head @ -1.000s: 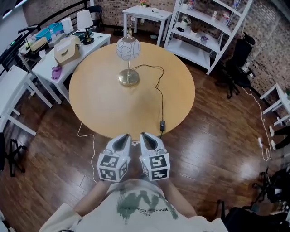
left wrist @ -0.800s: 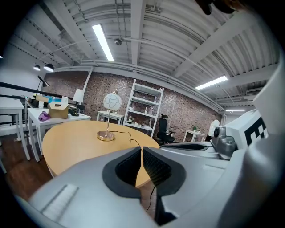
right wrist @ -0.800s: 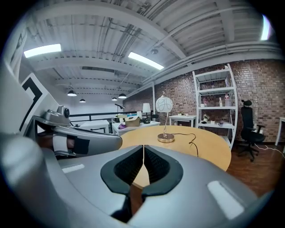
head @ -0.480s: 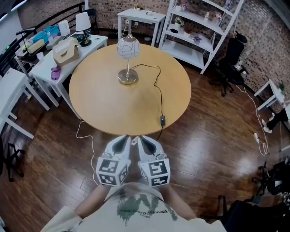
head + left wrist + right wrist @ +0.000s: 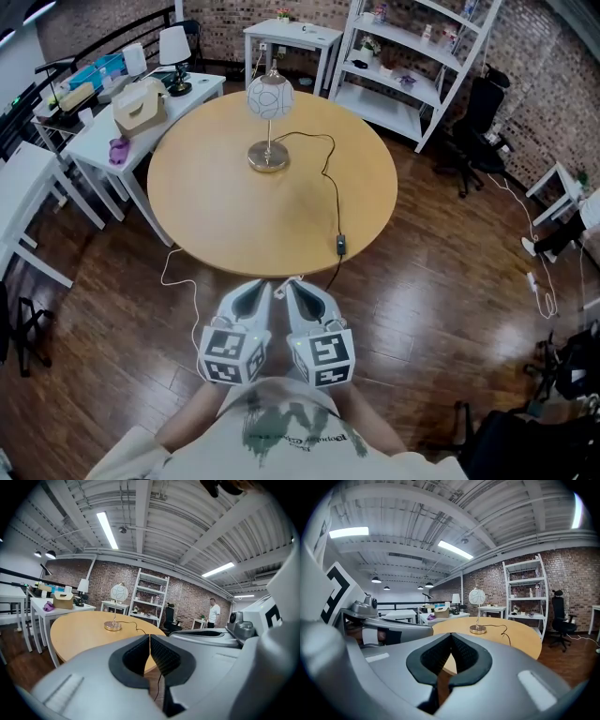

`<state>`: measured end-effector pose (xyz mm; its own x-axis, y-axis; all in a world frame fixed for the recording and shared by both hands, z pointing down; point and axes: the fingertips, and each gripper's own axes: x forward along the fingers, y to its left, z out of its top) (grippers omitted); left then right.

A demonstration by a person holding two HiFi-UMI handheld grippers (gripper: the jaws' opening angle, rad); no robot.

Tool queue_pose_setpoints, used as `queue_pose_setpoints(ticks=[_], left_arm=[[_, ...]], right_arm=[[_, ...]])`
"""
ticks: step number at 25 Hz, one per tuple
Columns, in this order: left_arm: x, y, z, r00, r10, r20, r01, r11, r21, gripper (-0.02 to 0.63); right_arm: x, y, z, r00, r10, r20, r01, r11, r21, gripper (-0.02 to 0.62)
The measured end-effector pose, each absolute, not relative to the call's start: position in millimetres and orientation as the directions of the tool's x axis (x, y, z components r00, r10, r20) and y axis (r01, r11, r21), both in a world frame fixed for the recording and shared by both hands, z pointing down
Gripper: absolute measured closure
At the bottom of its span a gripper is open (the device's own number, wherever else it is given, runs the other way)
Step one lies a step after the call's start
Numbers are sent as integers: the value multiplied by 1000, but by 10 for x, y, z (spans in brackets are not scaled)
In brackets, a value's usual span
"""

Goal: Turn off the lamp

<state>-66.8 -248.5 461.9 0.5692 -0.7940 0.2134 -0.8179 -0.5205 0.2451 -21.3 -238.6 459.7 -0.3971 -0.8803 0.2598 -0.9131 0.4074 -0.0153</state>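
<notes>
Hovering side by side just short of the near rim of the round wooden table [image 5: 216, 216], the left gripper [image 5: 259, 289] and the right gripper [image 5: 298, 287] were held close to the person's body, clear of the tabletop. The fingers of each gripper were seen pressed together at the tips, with nothing caught between them. The lamp [image 5: 269, 97], with a white globe shade on a thin stem and a brass base, was stood upright well beyond the fingertips, on the far part of the table. Its black cord [image 5: 330, 183] was laid from the base back toward the fingers. The inline switch [image 5: 340, 246] was found at the table's near rim, ahead and a little to the right of the right gripper's fingertips, apart from them.
</notes>
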Motion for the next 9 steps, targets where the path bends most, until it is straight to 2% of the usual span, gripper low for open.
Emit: queue_pose_setpoints(ticks=[9], left_arm=[[-727, -2452, 4608, 562, -800, 211, -823, -515, 240, 609]], right_arm=[[-277, -2370, 4533, -408, -879, 247, -909, 418, -14, 595]])
